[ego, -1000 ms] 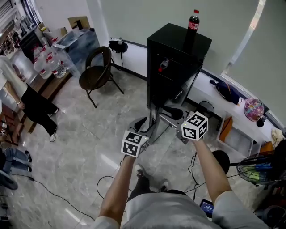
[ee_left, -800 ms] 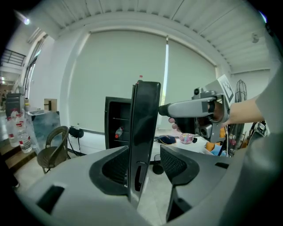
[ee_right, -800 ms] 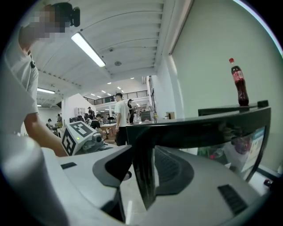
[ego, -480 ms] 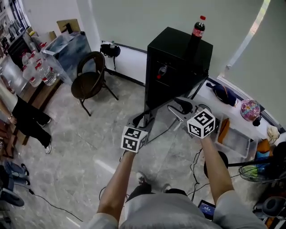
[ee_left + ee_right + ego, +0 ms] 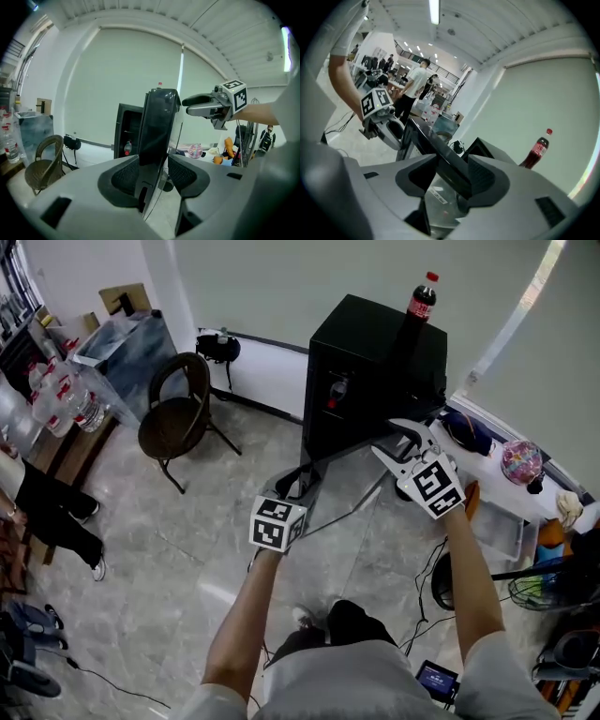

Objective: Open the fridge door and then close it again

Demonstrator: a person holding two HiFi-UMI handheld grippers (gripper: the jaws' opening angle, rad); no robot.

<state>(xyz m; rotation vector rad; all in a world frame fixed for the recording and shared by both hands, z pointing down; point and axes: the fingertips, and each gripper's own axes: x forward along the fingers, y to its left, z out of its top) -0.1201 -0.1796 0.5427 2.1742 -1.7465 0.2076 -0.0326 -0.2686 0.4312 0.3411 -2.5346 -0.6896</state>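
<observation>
The black fridge (image 5: pixel 375 343) stands with its fridge door (image 5: pixel 157 126) swung out towards the person. The left gripper (image 5: pixel 298 486) is at the door's free end, farthest from the fridge. Its jaws have just closed a little and are clamped on the door's edge. The right gripper (image 5: pixel 405 435) is closer to the fridge. Its jaws have just been opening and straddle the door's top edge without a clear squeeze.

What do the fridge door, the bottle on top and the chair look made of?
The fridge door: glossy black, glass- or plastic-faced by its sheen. The bottle: probably clear plastic, dark drink showing, red cap. The chair: thin dark bent frame, likely metal; seat unclear.
</observation>
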